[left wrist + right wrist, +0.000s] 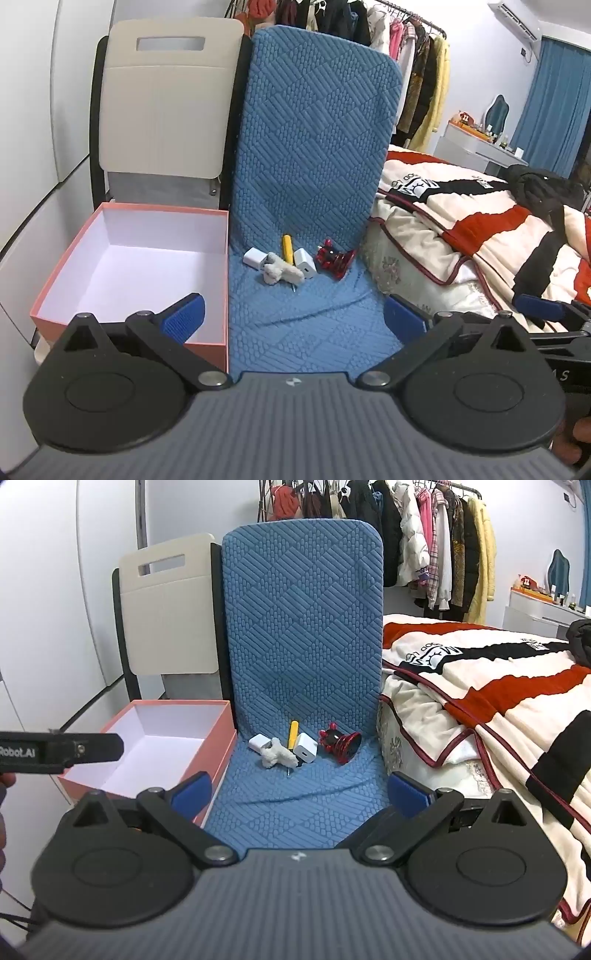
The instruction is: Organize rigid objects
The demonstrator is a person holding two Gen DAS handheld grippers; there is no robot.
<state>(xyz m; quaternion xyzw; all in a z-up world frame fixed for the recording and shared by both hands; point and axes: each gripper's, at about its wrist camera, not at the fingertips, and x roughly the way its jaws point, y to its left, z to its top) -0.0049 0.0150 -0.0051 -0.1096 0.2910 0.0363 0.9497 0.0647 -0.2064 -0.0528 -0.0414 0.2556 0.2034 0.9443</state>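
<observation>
Both wide open and holding nothing: left hand-held gripper (293, 317) and right hand-held gripper (301, 790), hovering short of the blue quilted seat (314, 325). Clustered at the back of that seat: two white chargers (252, 255) (304, 263), a yellow screwdriver (287, 249), a fluffy white toy (280, 272) lying across them, a red-and-black figure (334, 260) beside them on the right. Empty pink box (59, 295) just left of the seat. Rumpled striped blanket (480, 240) crowding the right edge. Clothes rack (424, 535) well behind.

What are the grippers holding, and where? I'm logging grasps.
Nothing. The left gripper and right gripper both stand open and empty, short of the items on the blue seat.
</observation>
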